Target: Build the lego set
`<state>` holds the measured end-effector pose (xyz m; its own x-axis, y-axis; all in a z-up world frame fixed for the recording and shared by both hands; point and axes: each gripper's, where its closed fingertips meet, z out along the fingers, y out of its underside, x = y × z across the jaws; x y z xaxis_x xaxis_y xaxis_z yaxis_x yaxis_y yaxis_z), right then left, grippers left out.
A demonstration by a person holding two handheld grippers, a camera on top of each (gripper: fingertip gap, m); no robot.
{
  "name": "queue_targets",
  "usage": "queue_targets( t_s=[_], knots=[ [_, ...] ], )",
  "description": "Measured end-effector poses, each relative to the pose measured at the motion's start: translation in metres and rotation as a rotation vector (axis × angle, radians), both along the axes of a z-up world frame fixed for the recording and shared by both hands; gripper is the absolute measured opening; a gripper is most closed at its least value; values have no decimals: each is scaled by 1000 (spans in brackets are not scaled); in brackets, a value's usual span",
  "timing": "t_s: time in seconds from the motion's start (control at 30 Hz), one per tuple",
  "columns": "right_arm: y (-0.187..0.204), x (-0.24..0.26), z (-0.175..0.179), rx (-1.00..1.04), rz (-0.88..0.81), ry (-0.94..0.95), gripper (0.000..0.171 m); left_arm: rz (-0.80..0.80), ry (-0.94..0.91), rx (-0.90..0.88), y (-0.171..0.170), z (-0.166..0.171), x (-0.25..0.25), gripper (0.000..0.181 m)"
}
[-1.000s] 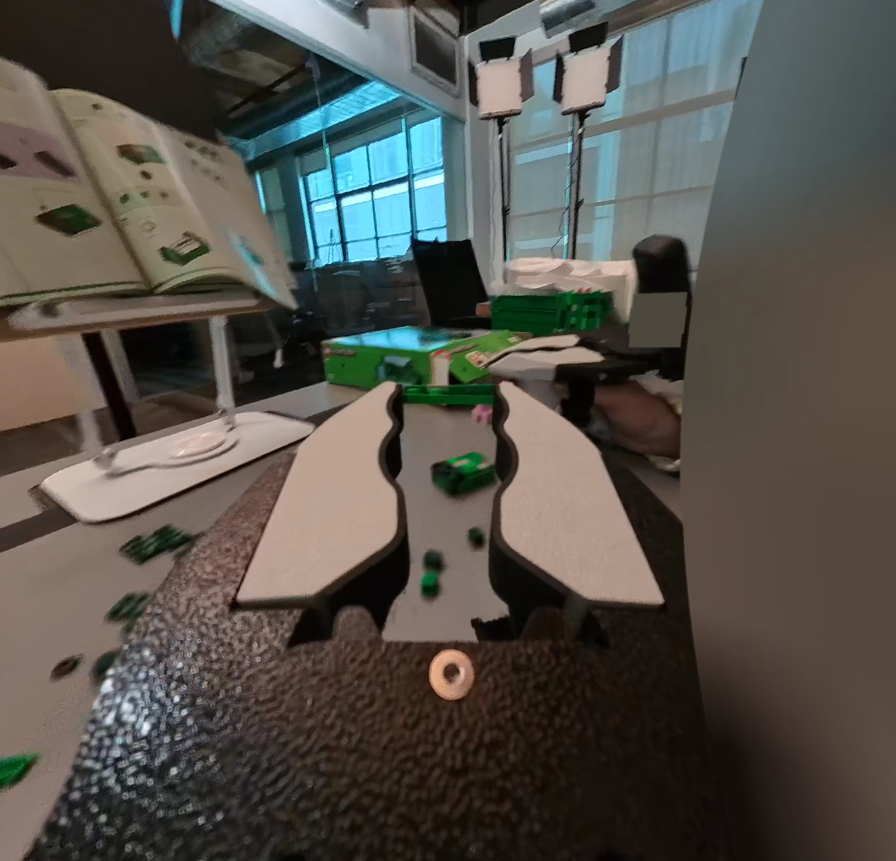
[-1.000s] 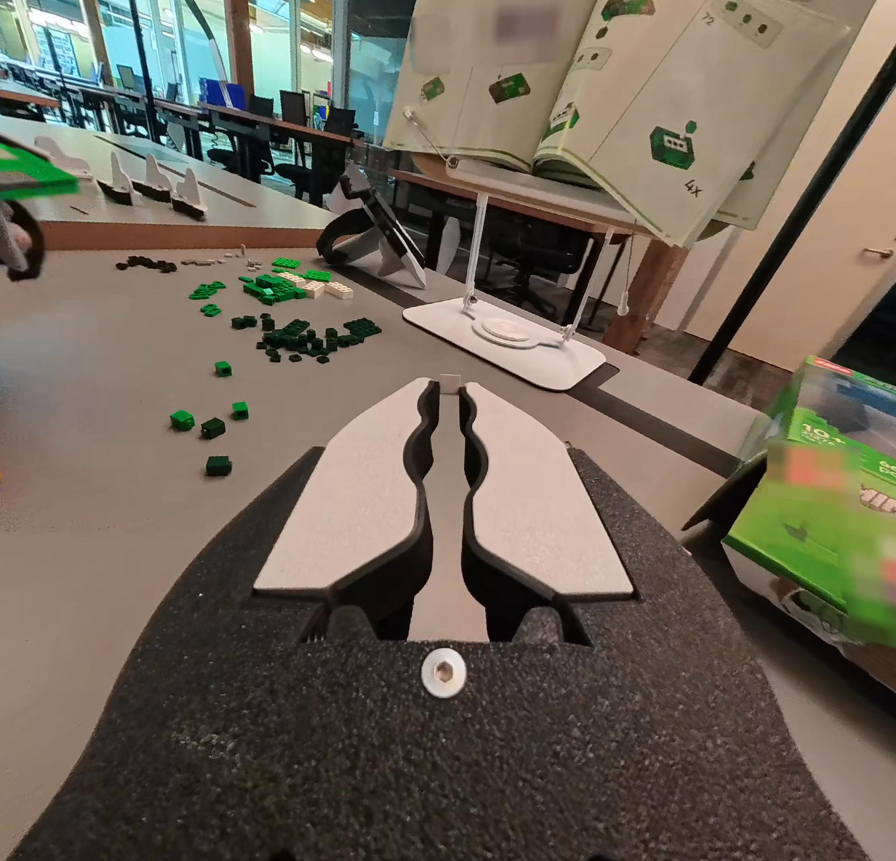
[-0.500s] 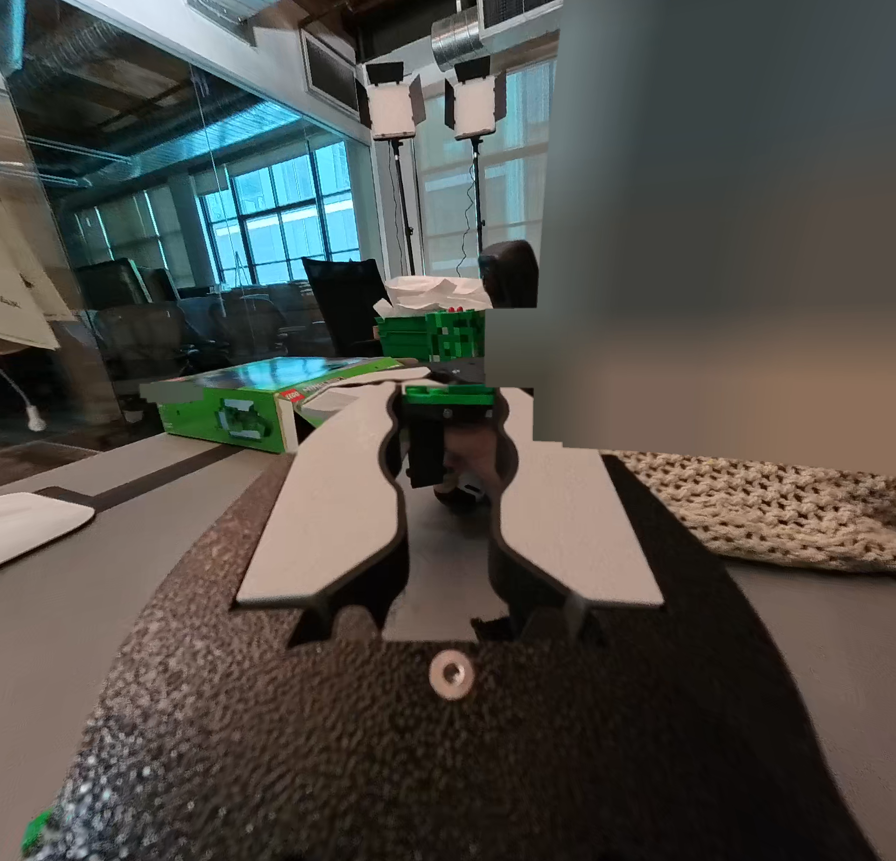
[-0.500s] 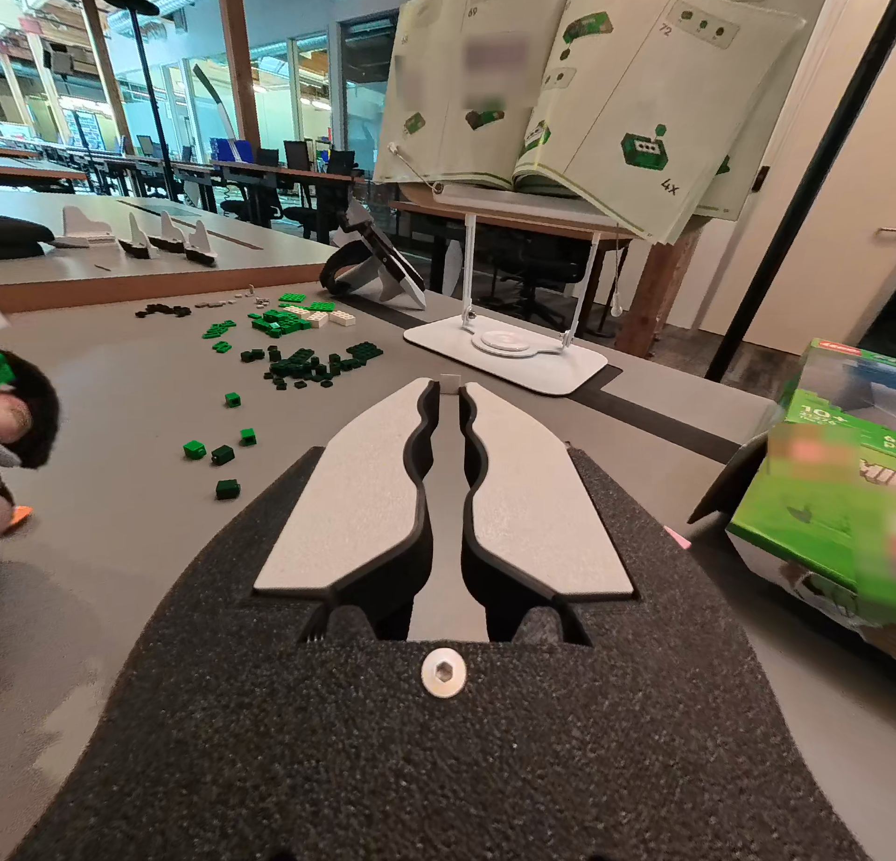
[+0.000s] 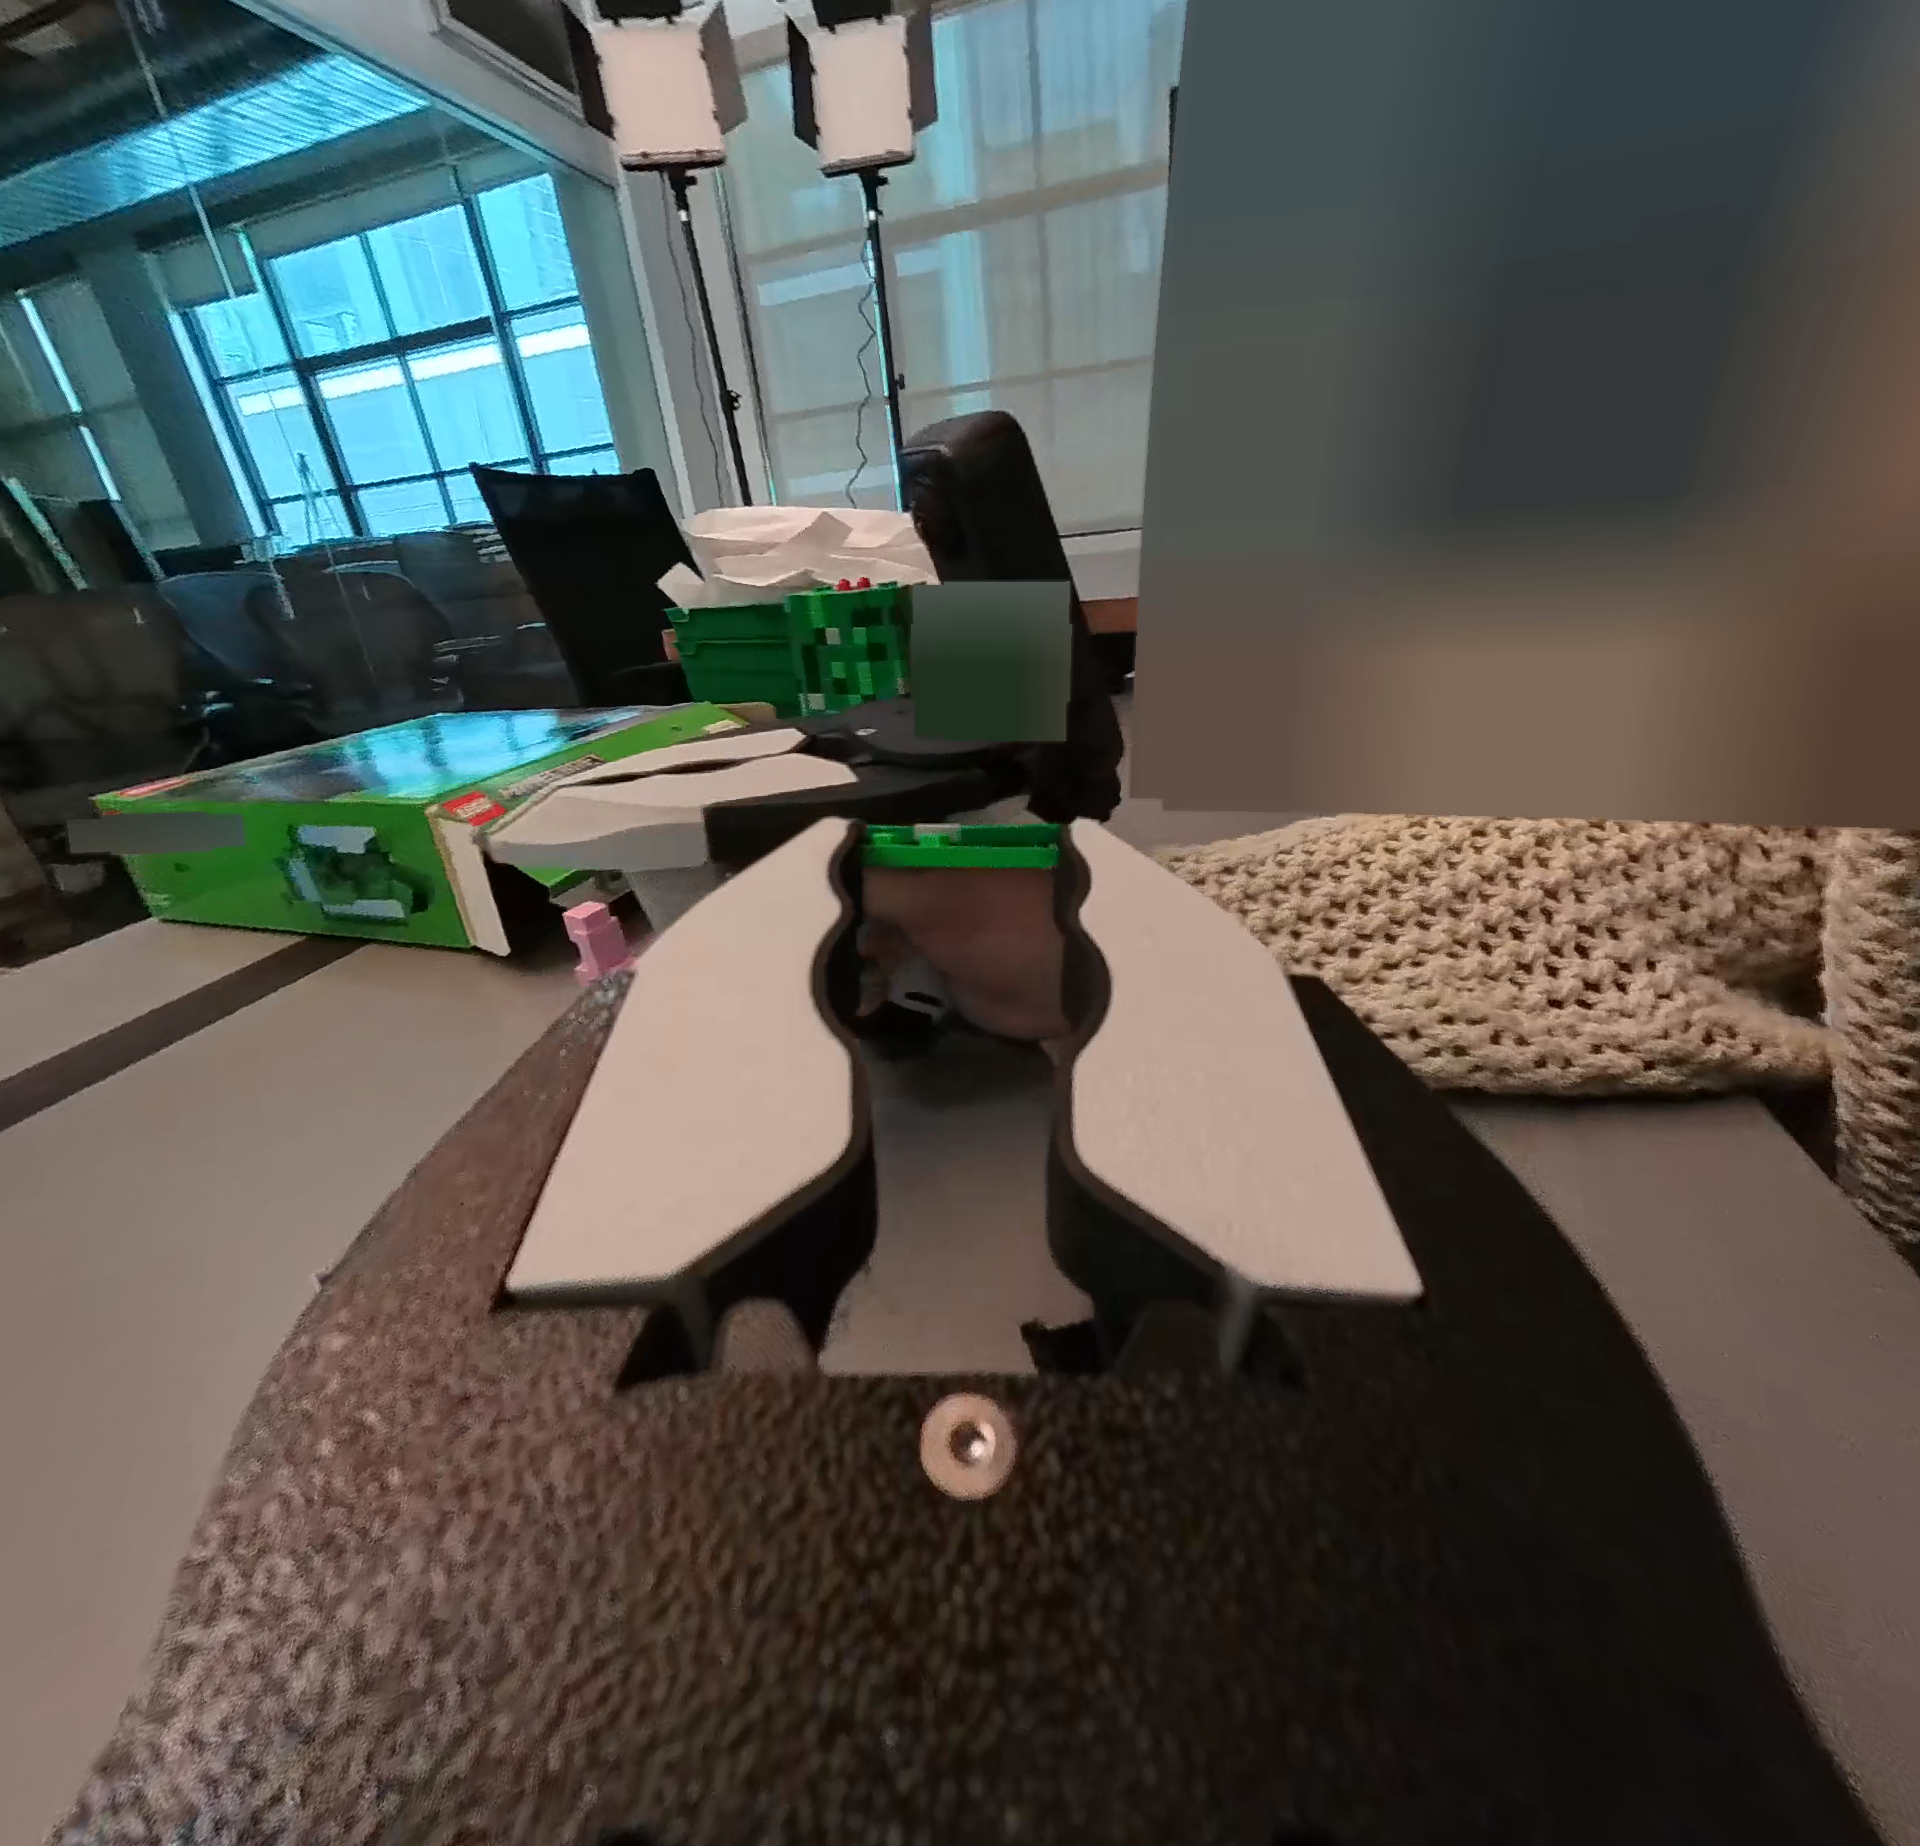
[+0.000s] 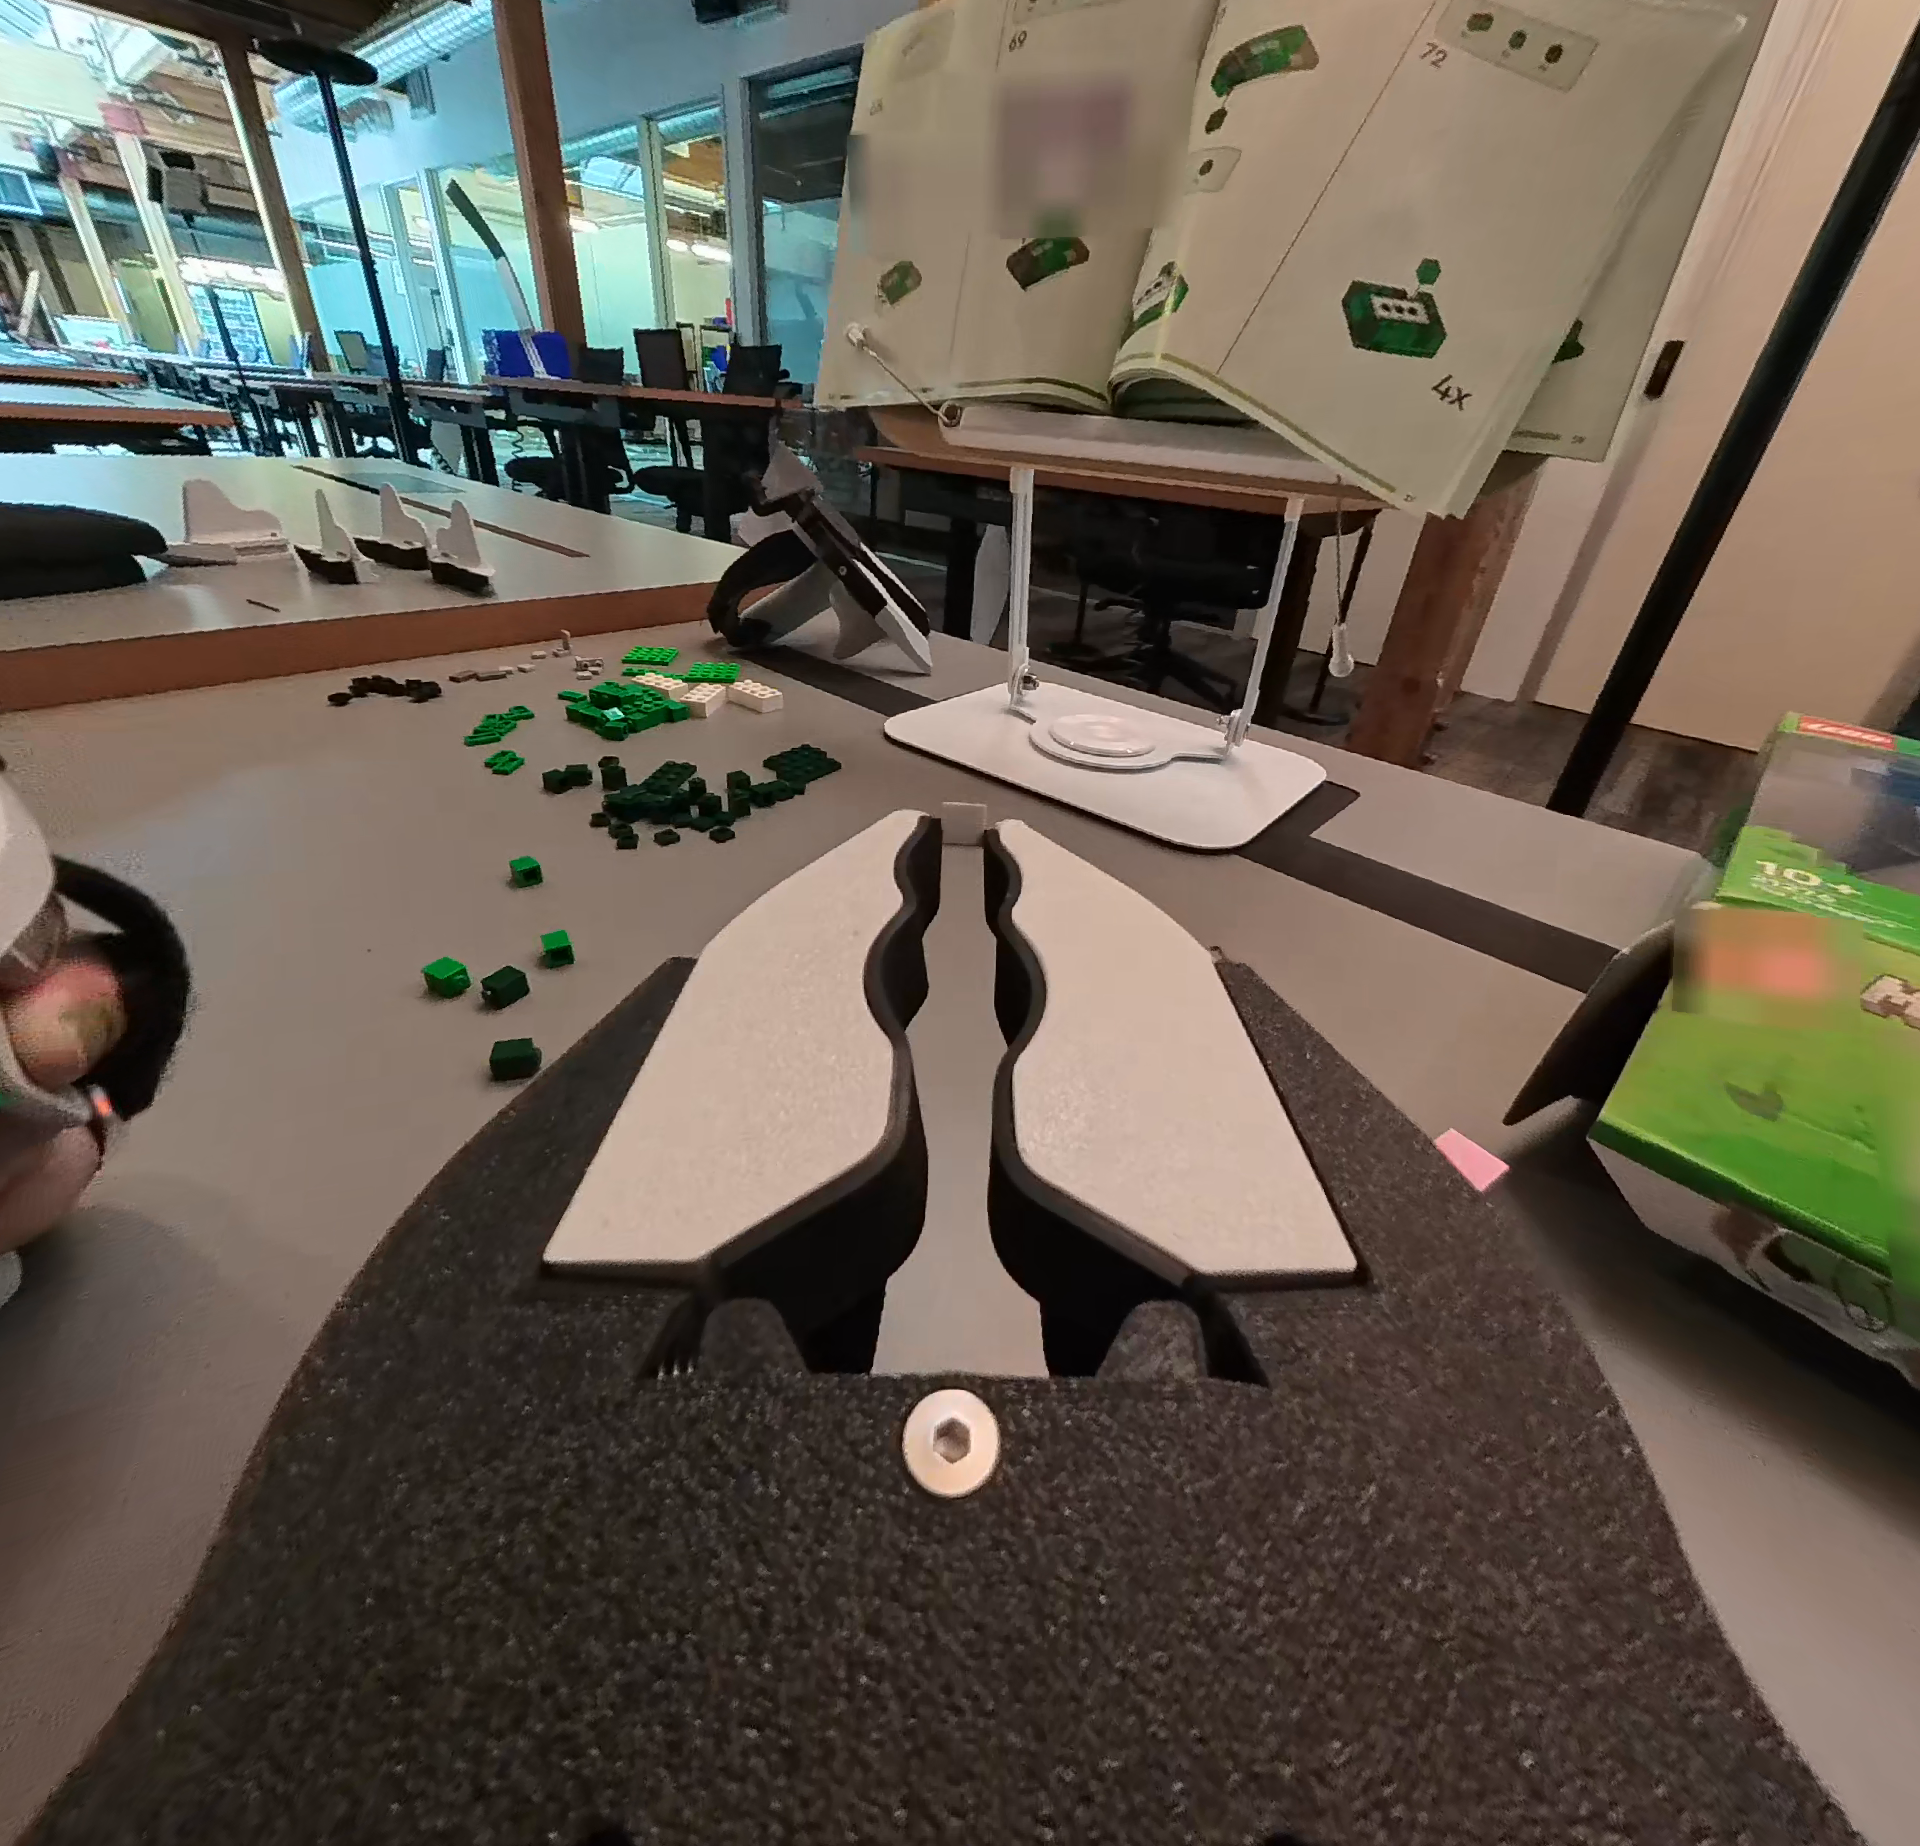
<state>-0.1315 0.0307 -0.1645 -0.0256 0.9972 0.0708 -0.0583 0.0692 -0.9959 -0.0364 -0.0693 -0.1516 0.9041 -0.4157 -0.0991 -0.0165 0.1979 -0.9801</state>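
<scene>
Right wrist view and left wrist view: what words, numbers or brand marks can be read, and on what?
I don't quote writing; these bear it.
Open instruction booklet on its stand: printed numbers, legible.
Green box: brand mark and print, partly blurred.
Loose bricks: none visible.
Green piece in left hand-held gripper, white piece in right hand-held gripper: none visible.

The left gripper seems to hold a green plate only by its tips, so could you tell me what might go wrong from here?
1. The green plate sits at the very ends of the left gripper fingers; it may pivot or slip.
2. The right gripper pinches a tiny white piece equally shallowly; pressing could pop it out.
</scene>
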Motion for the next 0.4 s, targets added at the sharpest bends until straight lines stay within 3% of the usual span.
queue_targets(
  t_s=[0.4],
  knots=[
    [-6, -2, -3, 48, 9, -23, 7, -22, -71, 16, 0, 5, -6, 34]
  ],
)
